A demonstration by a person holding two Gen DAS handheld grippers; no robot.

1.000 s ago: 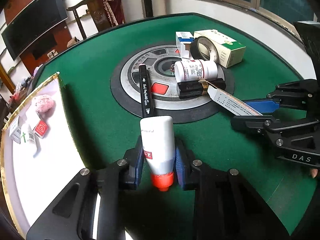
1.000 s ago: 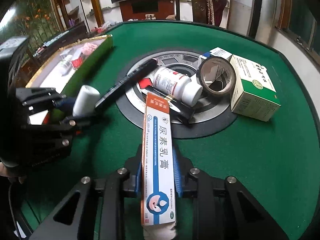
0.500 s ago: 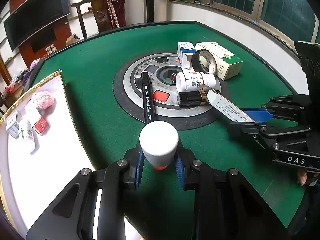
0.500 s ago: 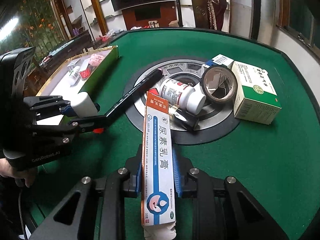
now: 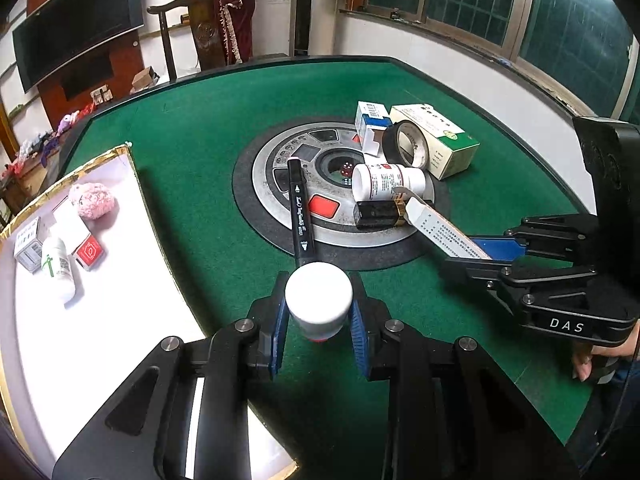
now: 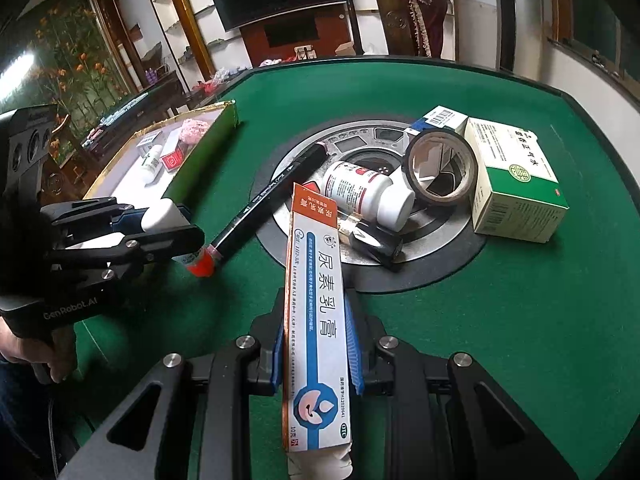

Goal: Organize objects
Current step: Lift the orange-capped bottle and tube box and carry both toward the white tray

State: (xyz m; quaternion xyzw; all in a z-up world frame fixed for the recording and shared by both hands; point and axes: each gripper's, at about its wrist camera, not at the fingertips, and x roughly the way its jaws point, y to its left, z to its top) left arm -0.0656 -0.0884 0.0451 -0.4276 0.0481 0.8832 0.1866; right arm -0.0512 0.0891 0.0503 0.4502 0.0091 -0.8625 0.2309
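Green counter, its round centre plate the landmark; left of the plate, the white tray already holding small items; on the plate, green-and-white carton, tape roll, pill bottle, black marker; before the plate, left gripper clamped on a white tube, red cap down; right gripper clamped on a long ointment box. Step judged: carrying picked items; next, swing both toward the tray and release.
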